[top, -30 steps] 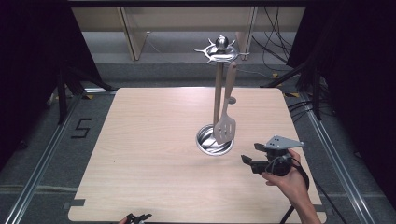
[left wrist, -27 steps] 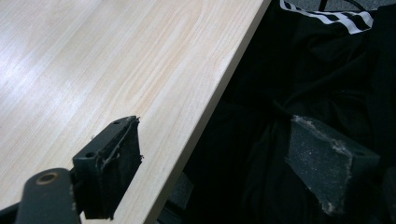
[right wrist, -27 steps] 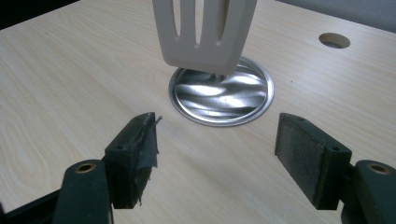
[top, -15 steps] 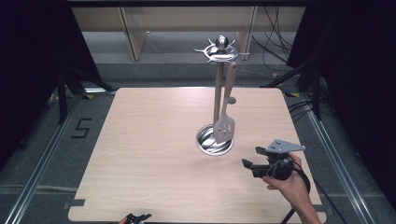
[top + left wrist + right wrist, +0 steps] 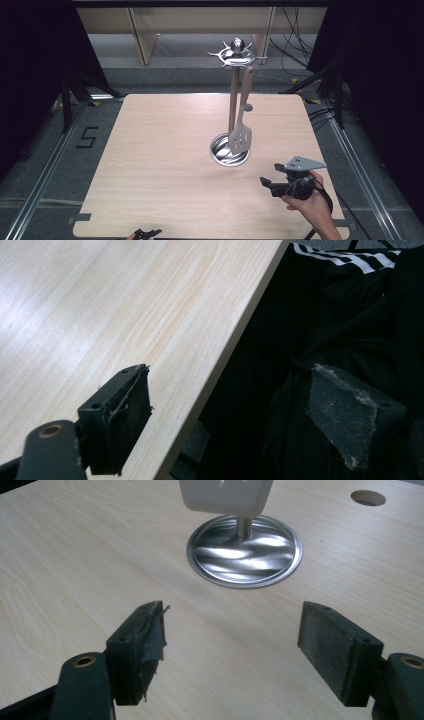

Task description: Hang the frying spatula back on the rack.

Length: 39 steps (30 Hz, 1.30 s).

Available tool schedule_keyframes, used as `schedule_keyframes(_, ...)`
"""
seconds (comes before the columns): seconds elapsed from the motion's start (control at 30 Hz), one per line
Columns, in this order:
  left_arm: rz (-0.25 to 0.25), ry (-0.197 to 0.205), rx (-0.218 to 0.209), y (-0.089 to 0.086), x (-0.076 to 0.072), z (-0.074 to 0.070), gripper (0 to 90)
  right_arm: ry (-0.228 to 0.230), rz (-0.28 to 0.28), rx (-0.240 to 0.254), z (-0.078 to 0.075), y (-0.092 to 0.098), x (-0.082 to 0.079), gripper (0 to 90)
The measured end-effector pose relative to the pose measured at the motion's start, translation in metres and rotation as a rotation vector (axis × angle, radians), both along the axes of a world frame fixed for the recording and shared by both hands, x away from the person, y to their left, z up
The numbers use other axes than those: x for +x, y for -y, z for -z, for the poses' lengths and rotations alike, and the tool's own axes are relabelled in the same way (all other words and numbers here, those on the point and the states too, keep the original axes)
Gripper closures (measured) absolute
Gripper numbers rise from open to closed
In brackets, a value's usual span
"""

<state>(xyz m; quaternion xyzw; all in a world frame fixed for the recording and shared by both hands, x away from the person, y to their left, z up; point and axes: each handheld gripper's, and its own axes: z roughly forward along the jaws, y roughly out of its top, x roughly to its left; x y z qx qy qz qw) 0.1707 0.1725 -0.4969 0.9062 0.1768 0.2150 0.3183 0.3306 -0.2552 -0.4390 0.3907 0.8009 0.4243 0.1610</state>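
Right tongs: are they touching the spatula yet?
Apart. In the right gripper view the right tongs stand open over bare table, with the spatula hanging well beyond the pads.

A steel rack (image 5: 233,100) stands upright on the desk (image 5: 150,165), right of its middle. Its round, shiny base (image 5: 245,552) lies flat on the wood, a thin post rises from the base's centre, and a crown of hooks with a ball knob tops the post. A pale slotted spatula (image 5: 241,132) hangs by its handle from one hook, blade down, just beside the post. The blade's lower edge hangs just above the base; whether they touch is unclear.
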Motion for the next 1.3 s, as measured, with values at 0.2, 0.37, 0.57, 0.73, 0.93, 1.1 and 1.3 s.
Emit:
schedule_keyframes(0.2,0.001,0.003,0.001,-0.001,0.0,-0.001,16.8,-0.015,-0.002,0.001,0.003,0.002,-0.005,27.0)
schedule_keyframes(0.37,0.01,-0.007,-0.009,-0.001,0.0,0.0,16.9,-0.005,-0.001,-0.003,0.007,0.005,-0.006,26.7)
schedule_keyframes(0.57,0.01,-0.002,-0.003,-0.001,0.0,0.0,16.9,-0.007,-0.004,-0.01,0.011,0.006,-0.01,26.7)
schedule_keyframes(0.73,0.004,0.002,-0.01,-0.001,-0.001,-0.001,16.9,-0.035,-0.001,0.008,0.016,0.007,-0.017,27.2)
schedule_keyframes(0.93,0.004,0.009,0.003,-0.001,-0.001,-0.001,16.9,-0.02,-0.003,0.001,0.021,0.01,-0.022,27.2)
schedule_keyframes(1.1,0.004,0.009,0.004,-0.001,-0.001,-0.001,16.9,-0.04,0.0,0.007,0.027,0.013,-0.027,27.2)
schedule_keyframes(1.3,0.002,0.003,-0.016,-0.001,-0.002,-0.001,16.9,-0.053,0.007,-0.004,0.033,0.019,-0.034,27.1)
